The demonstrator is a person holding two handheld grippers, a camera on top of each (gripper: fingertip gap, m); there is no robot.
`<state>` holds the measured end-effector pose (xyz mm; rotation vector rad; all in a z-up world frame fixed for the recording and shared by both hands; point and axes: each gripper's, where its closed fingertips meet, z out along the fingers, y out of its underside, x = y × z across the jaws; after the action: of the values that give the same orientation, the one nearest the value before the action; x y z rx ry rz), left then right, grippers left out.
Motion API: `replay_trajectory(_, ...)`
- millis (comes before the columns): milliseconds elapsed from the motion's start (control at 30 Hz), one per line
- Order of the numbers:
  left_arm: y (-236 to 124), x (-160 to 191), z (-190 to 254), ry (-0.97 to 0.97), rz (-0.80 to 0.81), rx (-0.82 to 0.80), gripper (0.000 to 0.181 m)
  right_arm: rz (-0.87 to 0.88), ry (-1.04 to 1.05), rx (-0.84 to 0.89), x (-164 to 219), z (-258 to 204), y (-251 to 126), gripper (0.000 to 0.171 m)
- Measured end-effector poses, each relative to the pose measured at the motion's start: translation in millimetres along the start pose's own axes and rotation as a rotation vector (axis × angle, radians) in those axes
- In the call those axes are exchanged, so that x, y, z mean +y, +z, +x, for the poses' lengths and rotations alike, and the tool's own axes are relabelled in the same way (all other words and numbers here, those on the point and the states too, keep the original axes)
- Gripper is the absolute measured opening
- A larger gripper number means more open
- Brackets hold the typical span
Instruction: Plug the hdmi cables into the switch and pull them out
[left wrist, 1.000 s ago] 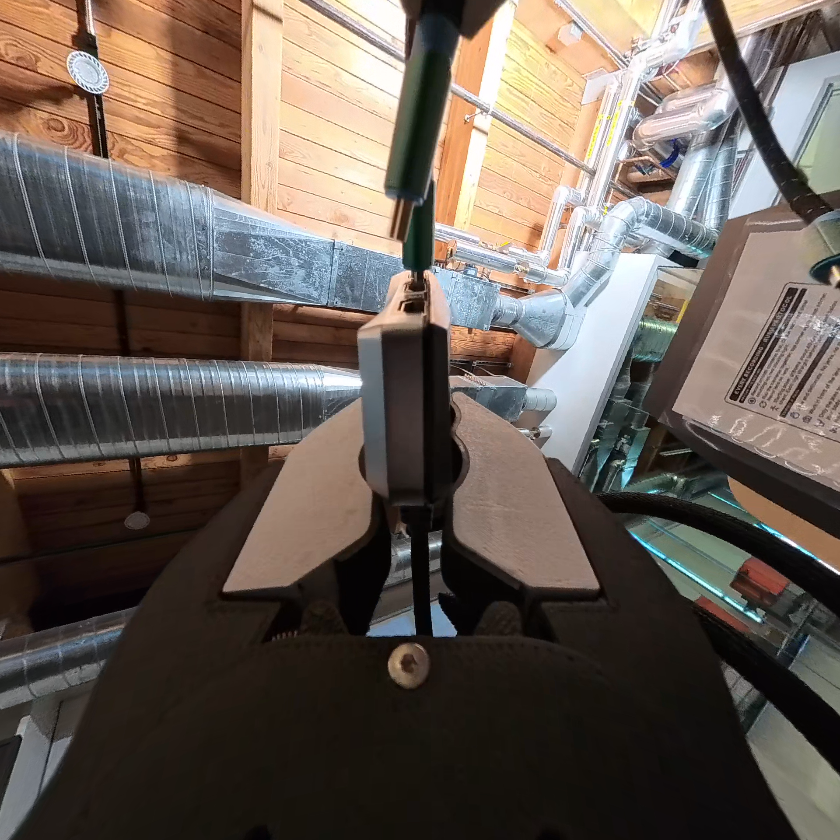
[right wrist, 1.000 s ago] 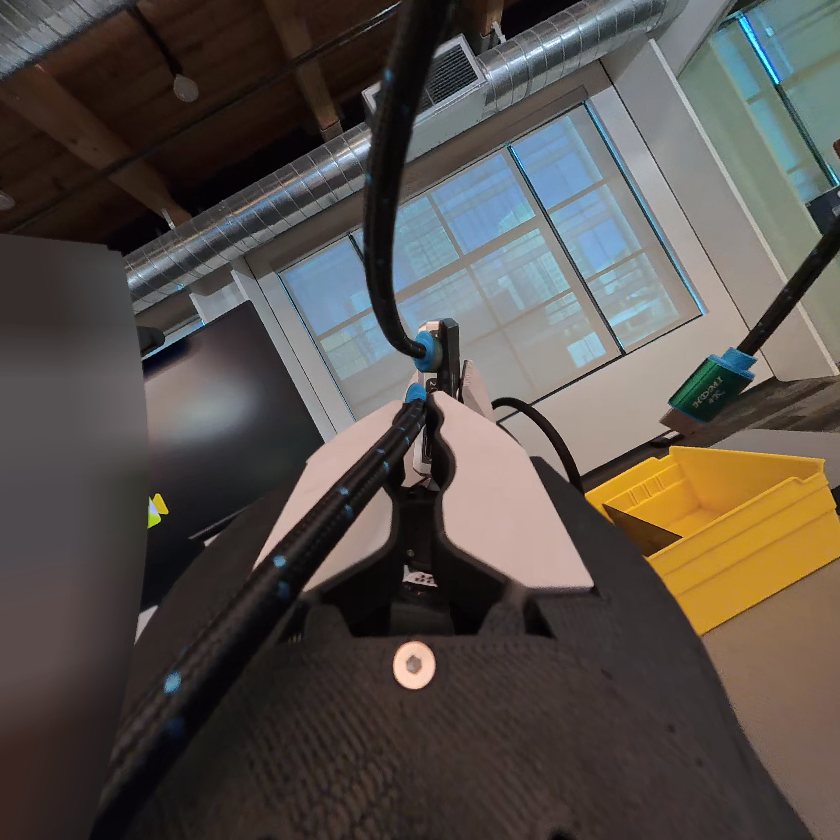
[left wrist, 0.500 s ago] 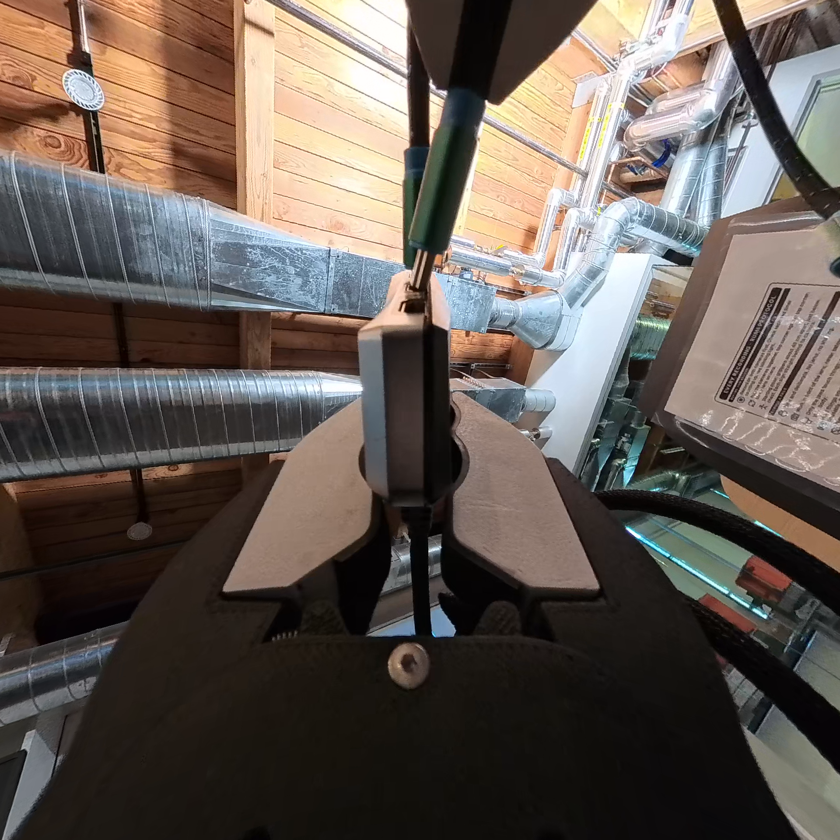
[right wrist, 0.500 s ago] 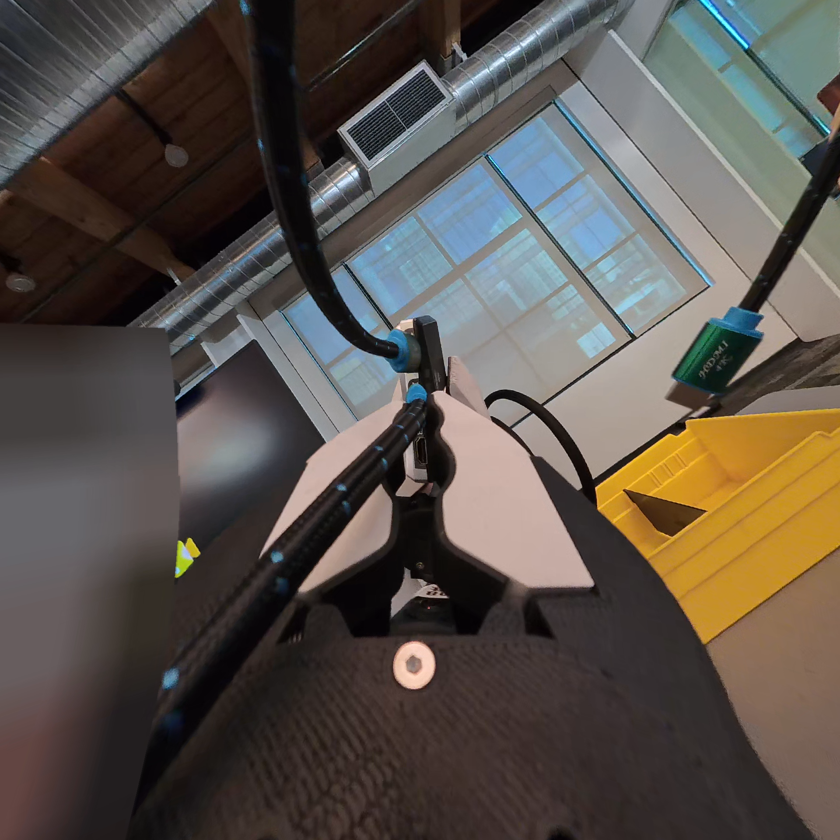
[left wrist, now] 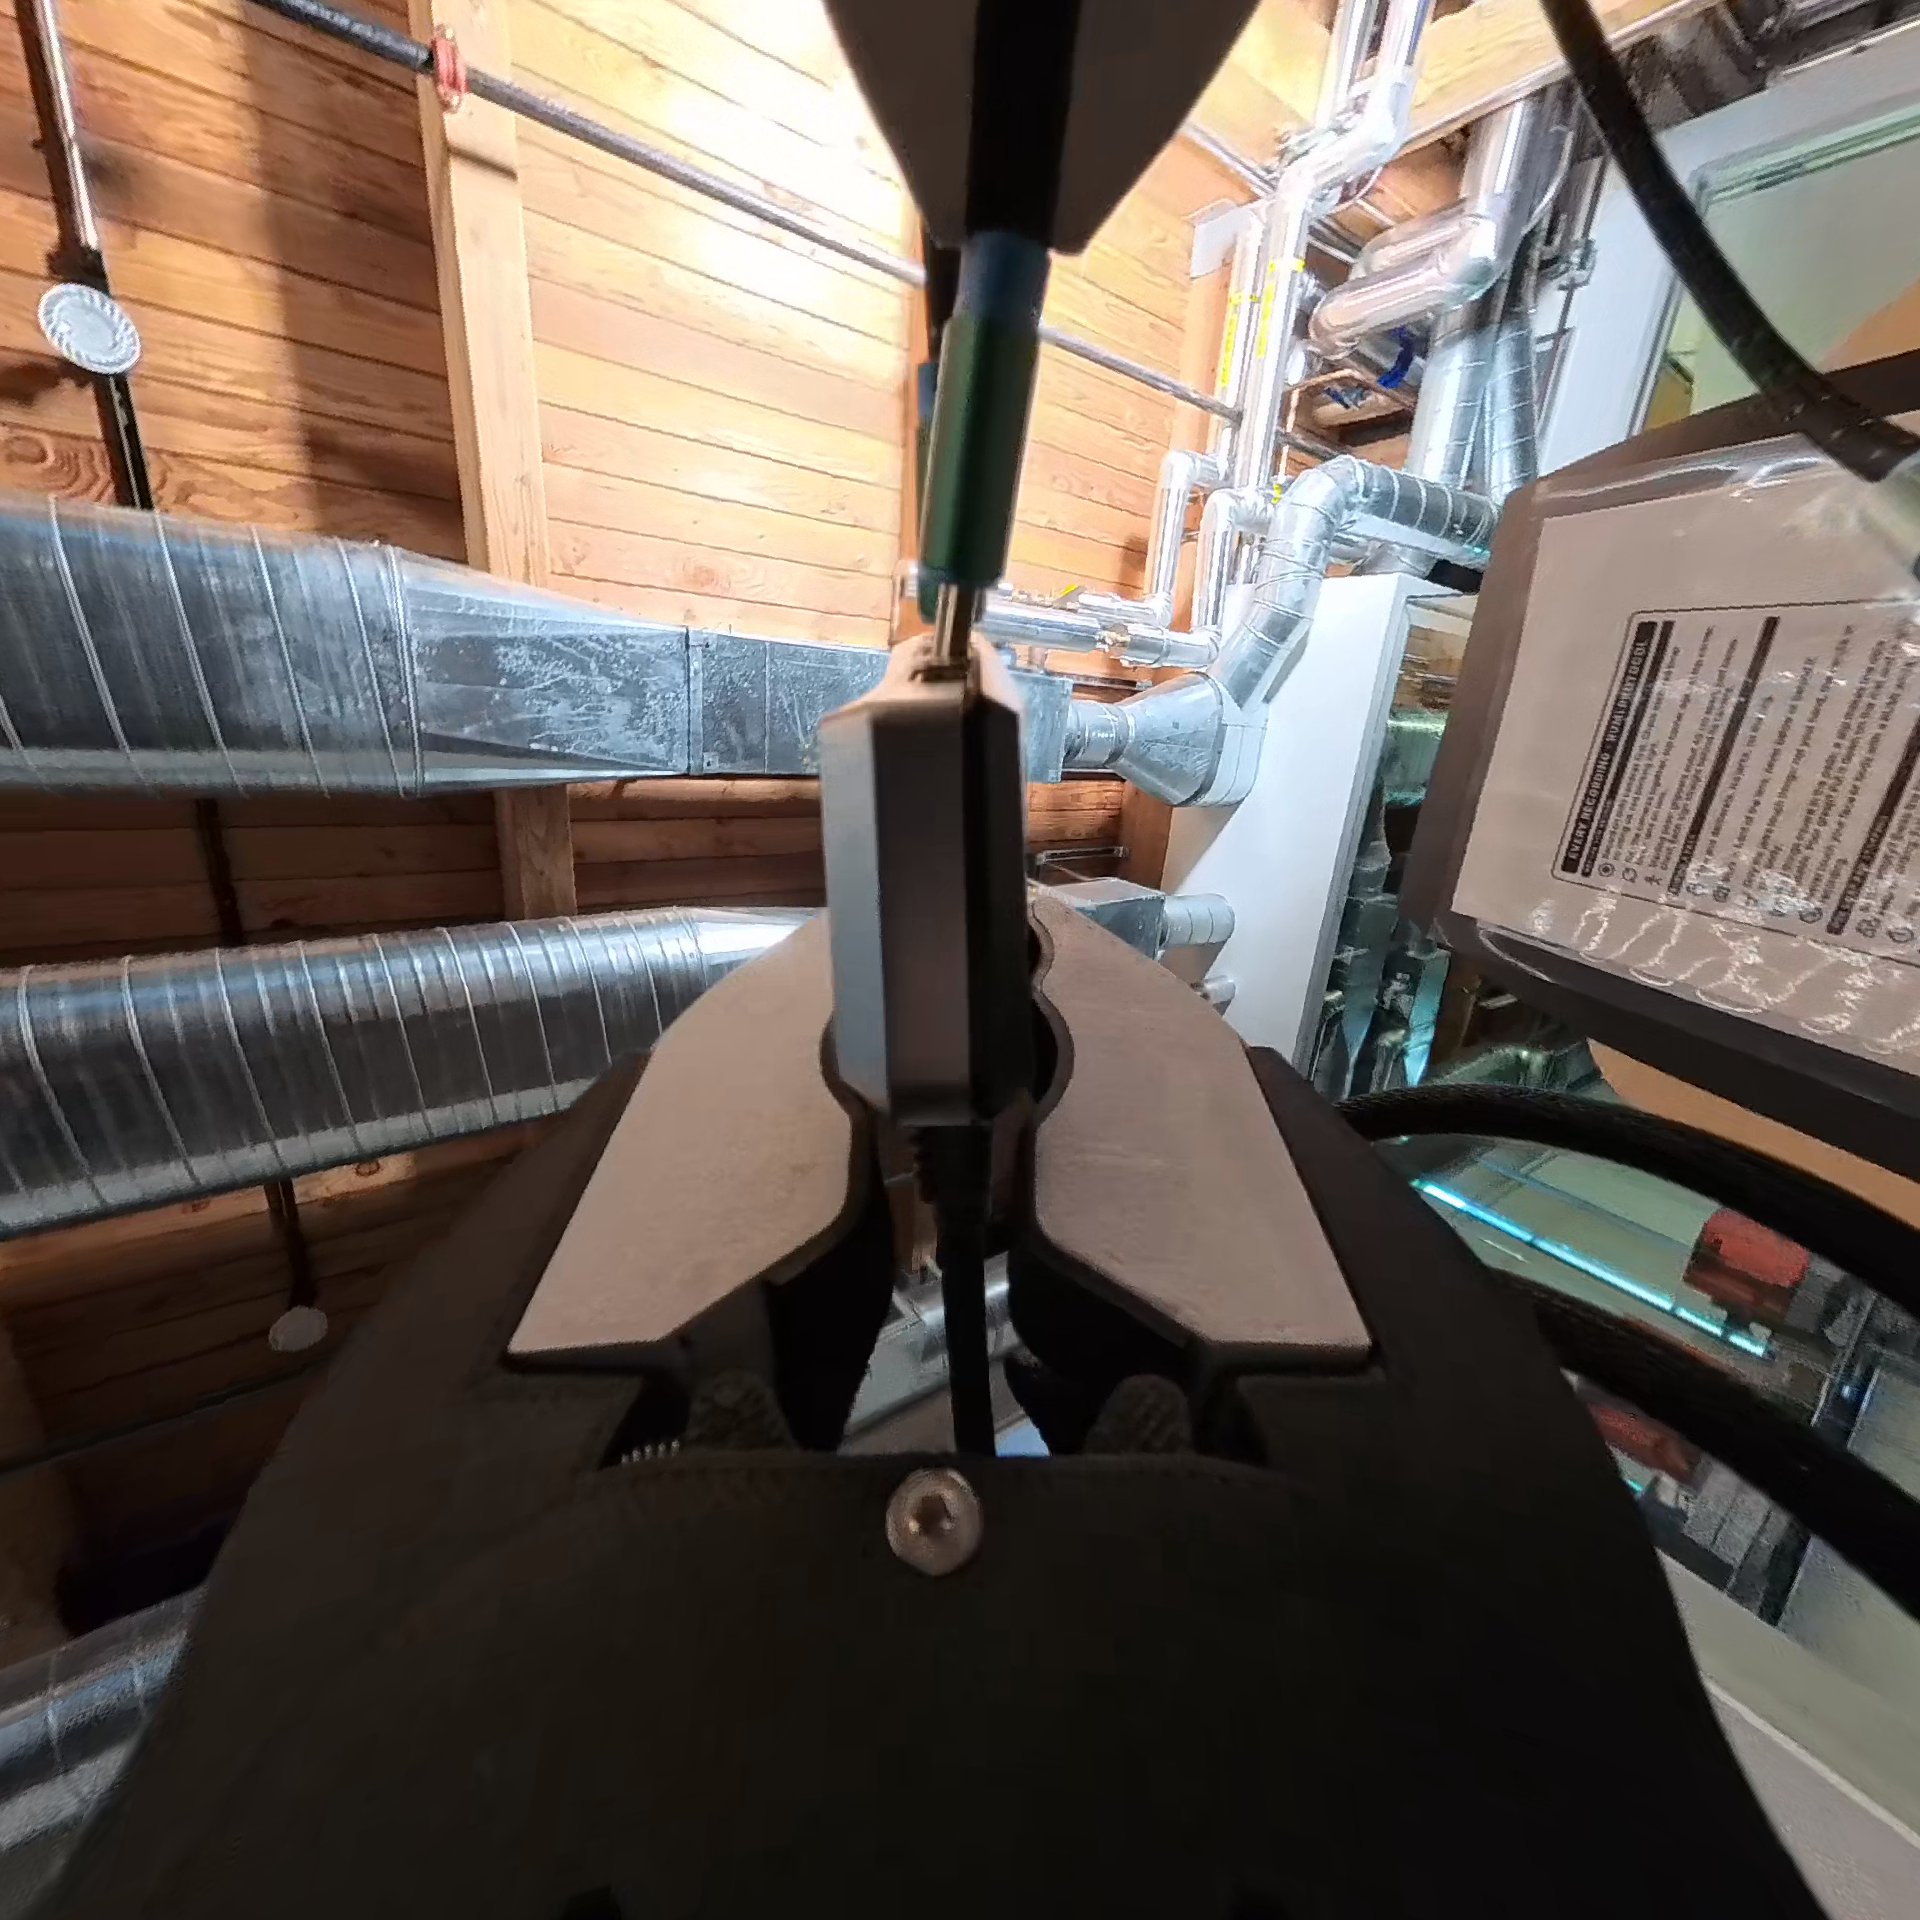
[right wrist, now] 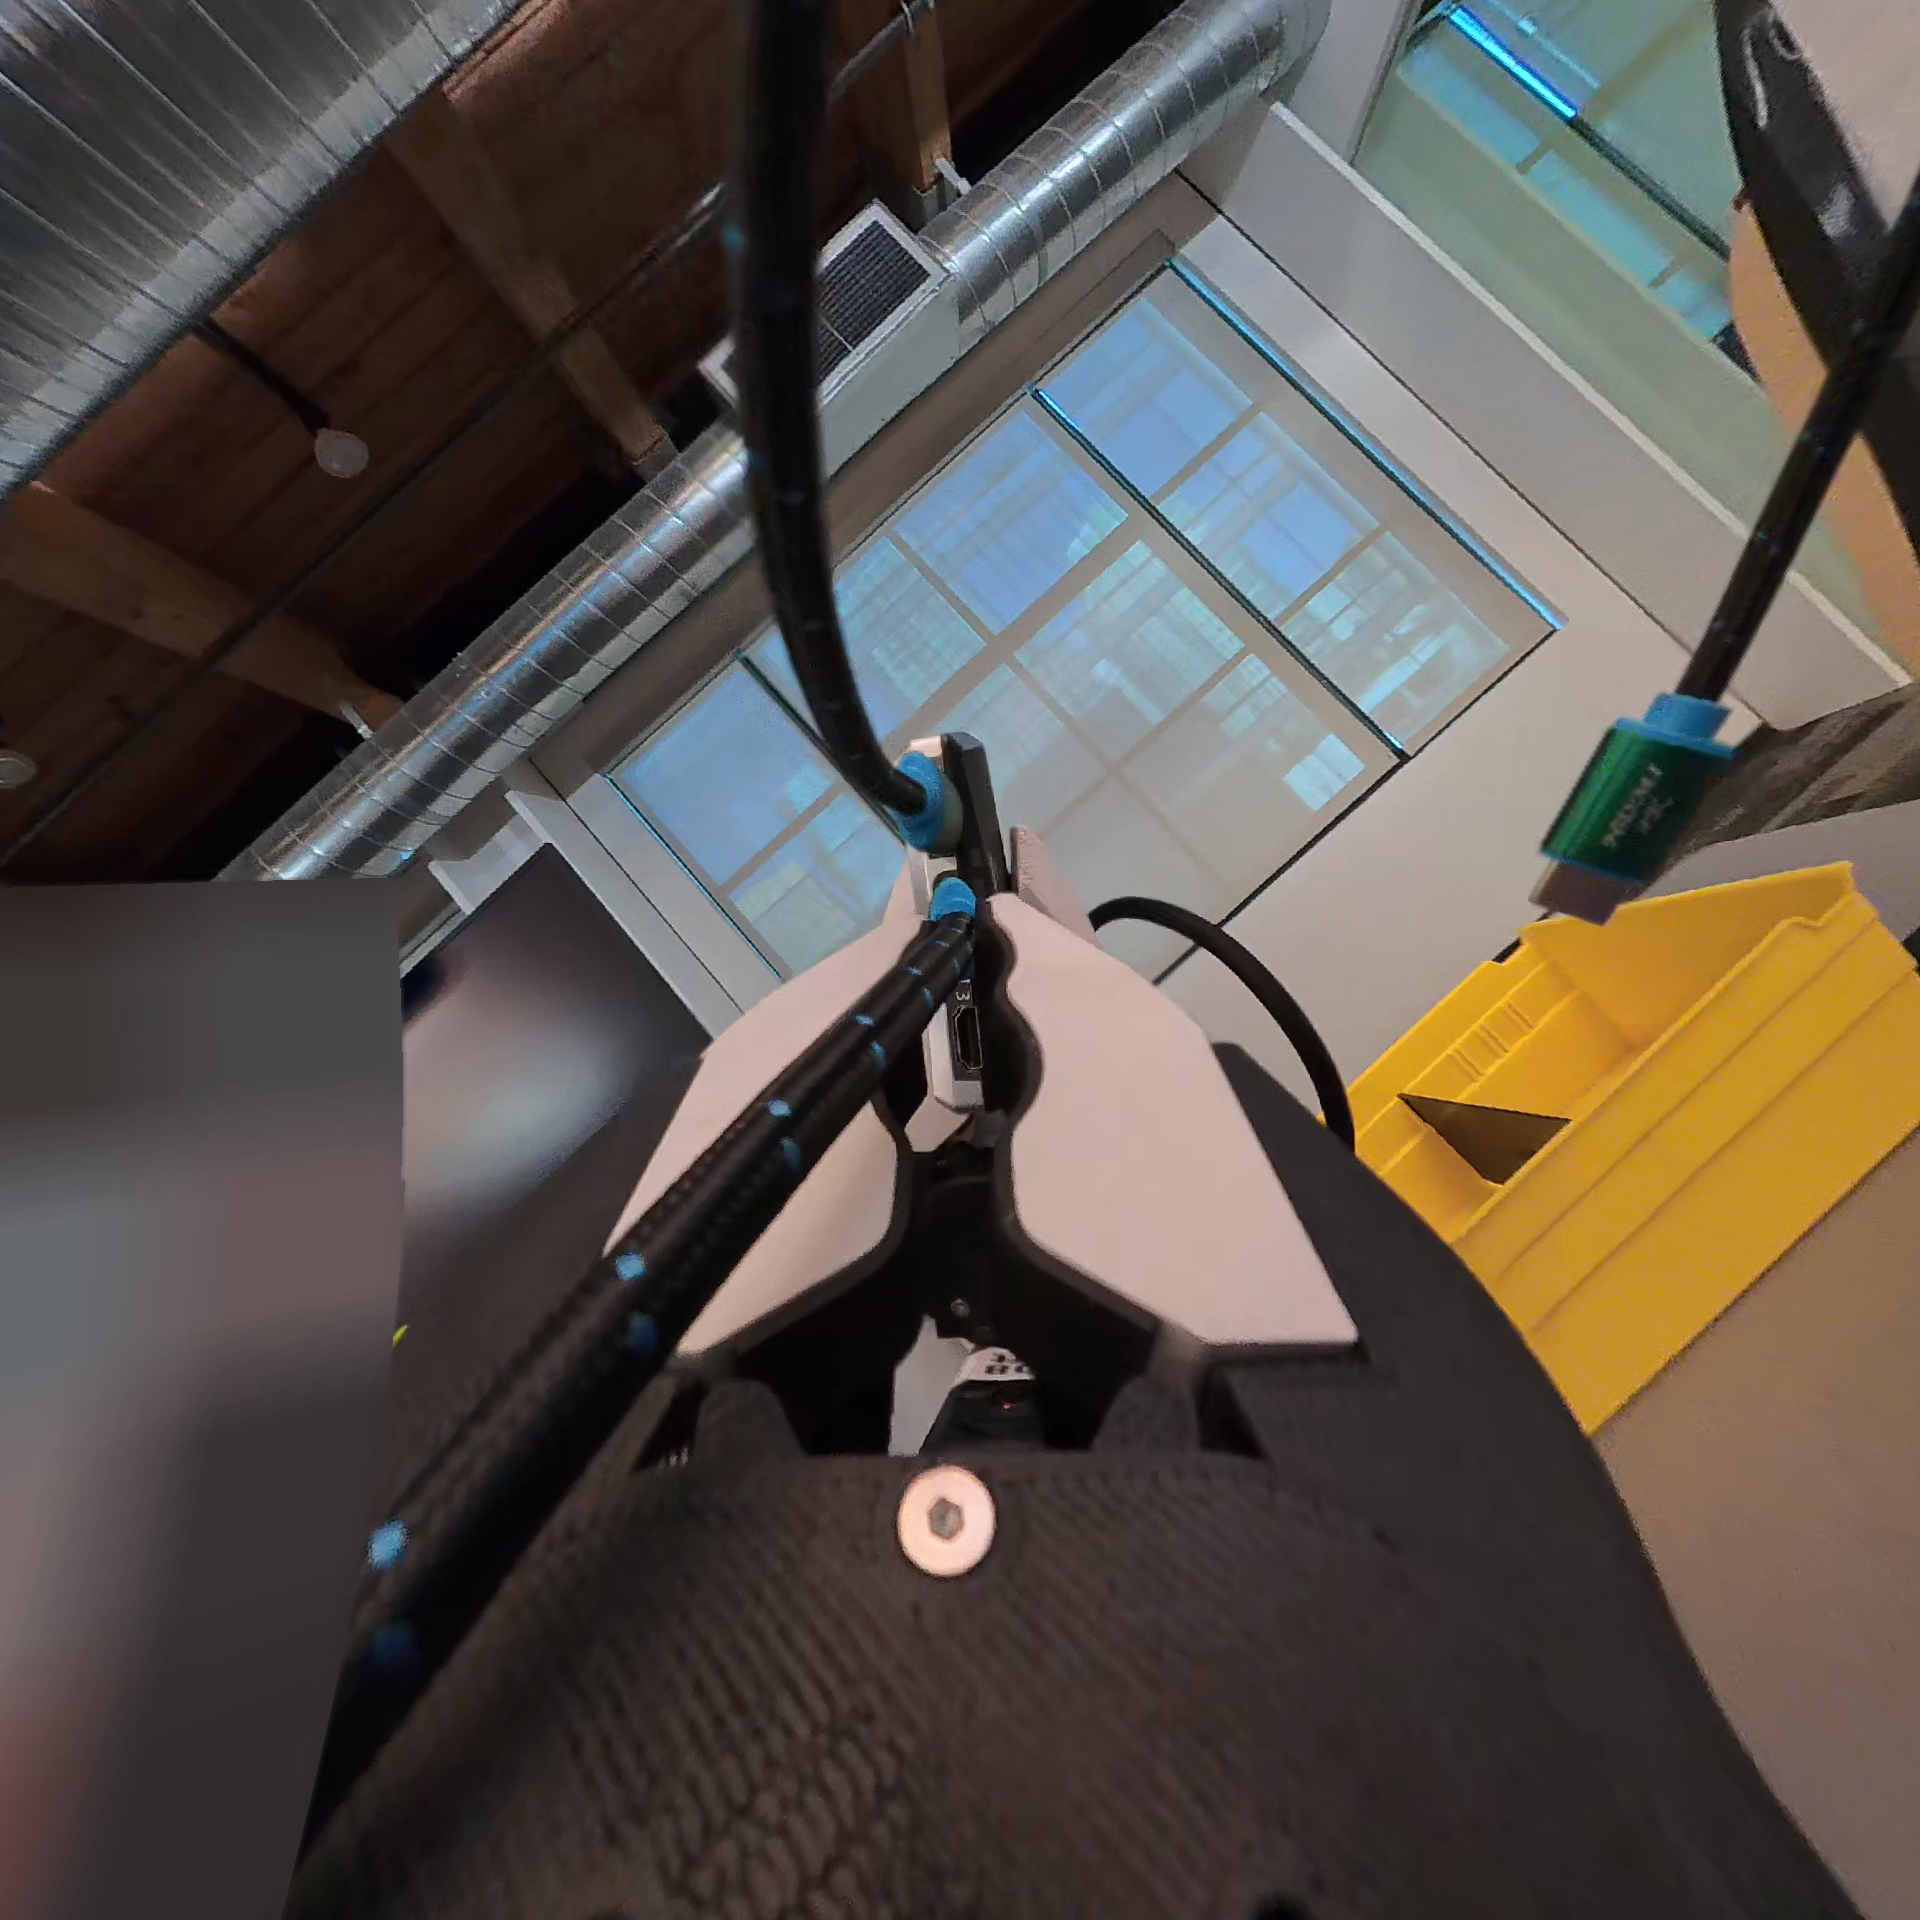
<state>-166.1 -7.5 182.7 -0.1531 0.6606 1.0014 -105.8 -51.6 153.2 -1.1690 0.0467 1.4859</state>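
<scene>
The switch [left wrist: 920,894] stands edge-on between the left gripper's [left wrist: 940,997] fingers, with a plug [left wrist: 971,457] entering its top end from above. In the right wrist view, a loose plug [right wrist: 1621,821] hangs above a bin [right wrist: 1621,1122], right of the switch.

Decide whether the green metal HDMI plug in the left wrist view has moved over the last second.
Yes: the green metal HDMI plug has dropped to the top edge of the silver box-shaped switch.

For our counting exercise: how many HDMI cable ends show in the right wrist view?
3. An upper blue-collared end and a lower blue-collared end meet the switch in the right gripper; a green plug hangs free near the yellow bin. Others may be hidden.
</scene>
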Motion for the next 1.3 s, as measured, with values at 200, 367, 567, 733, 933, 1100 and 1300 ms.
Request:
replay_trajectory(200,-1.1,-1.8,16.6,0.046,0.027,0.073,0.022,-0.007,0.044,0.058,-2.3,15.9,-1.3,0.011)
replay_trajectory(367,-2.8,-1.2,24.2,0.037,0.04,0.113,0.021,-0.039,0.061,0.058,-1.7,22.6,-0.3,0.011)
replay_trajectory(567,-4.0,-4.4,45.3,0.042,-0.007,0.179,0.021,-0.007,0.104,0.103,-3.1,41.7,-6.6,0.01)
replay_trajectory(733,-7.1,-7.7,67.7,0.052,0.009,0.231,0.02,-0.027,0.175,0.118,-3.3,63.6,-11.1,0.011)
replay_trajectory(933,-5.9,-6.0,64.7,0.009,0.015,0.219,0.02,-0.108,0.157,0.07,-0.8,61.1,-8.4,0.007)
replay_trajectory(1100,-6.3,-5.8,65.7,-0.026,0.011,0.223,0.021,-0.129,0.121,0.067,0.2,61.4,-7.8,0.007)
replay_trajectory(1300,-7.1,-6.9,64.6,-0.053,-0.002,0.218,0.02,-0.127,0.104,0.063,0.2,59.9,-8.0,0.007)
